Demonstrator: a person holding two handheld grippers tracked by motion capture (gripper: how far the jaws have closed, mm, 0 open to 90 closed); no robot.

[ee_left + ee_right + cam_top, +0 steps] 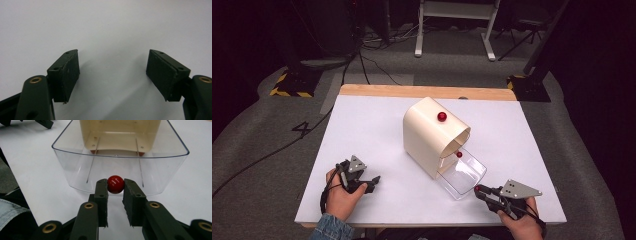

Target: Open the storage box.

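Drawer: a clear plastic drawer [463, 175] stands pulled out of the cream box [428, 135] toward the table's [377, 120] near edge, its front wall close to my right gripper [479, 189].
Red knob: the round red knob [115, 184] sits at the middle of the drawer's front wall, low on it, and that is the part I have hold of.
Right fingers: my right fingers [101, 192] are closed on the knob, one pad on each side, the ball pinched at the very tips.
Left fingers: my left gripper [371, 182] rests near the table's near left corner, well apart from the box, its fingers [65, 72] spread wide with only bare table between them.
Second knob: another red ball [442, 116] sits on the box's curved top.
How it handles: I judge the drawer light, thin and stiff, likely to crack if twisted. The knob looks glossy and hard, so slippery; a round ball can roll out of flat pads.
Where to hold: across the knob's widest part, pads square to it, pulling or pushing straight along the drawer's travel.
Risk: the light box may slide on the table with the drawer unless my free left fingers steady it.
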